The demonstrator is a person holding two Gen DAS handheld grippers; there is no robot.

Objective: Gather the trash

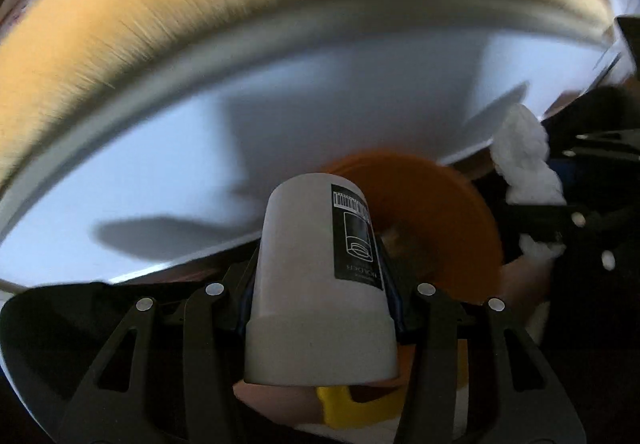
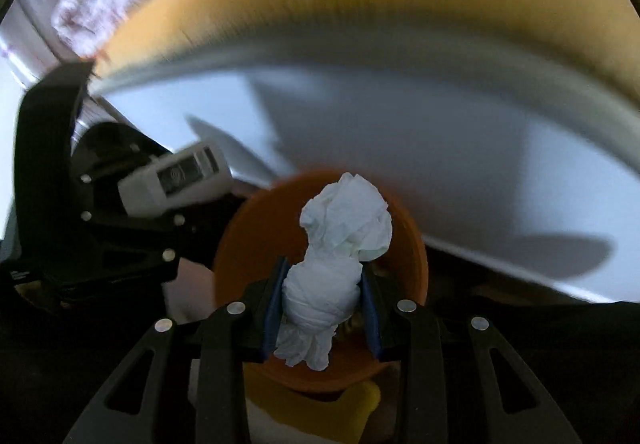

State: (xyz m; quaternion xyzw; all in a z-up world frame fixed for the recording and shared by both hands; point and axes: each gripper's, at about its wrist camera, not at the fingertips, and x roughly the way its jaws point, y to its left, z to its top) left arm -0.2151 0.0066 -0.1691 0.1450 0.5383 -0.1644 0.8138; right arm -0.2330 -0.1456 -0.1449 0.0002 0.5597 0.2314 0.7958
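Note:
My left gripper (image 1: pixel 320 304) is shut on a white plastic cup (image 1: pixel 320 284) with a black barcode label, held beside an orange bin (image 1: pixel 440 224). My right gripper (image 2: pixel 320 304) is shut on a crumpled white tissue (image 2: pixel 336 256) and holds it over the open mouth of the orange bin (image 2: pixel 248 240). The tissue also shows at the right of the left wrist view (image 1: pixel 524 159). The cup and the left gripper show at the left of the right wrist view (image 2: pixel 176 179).
A white table (image 2: pixel 440 163) with a pale rim lies beyond the bin, with tan carpet (image 1: pixel 160 3) past it. A yellow object (image 1: pixel 352 404) sits below the bin. Both views are motion-blurred.

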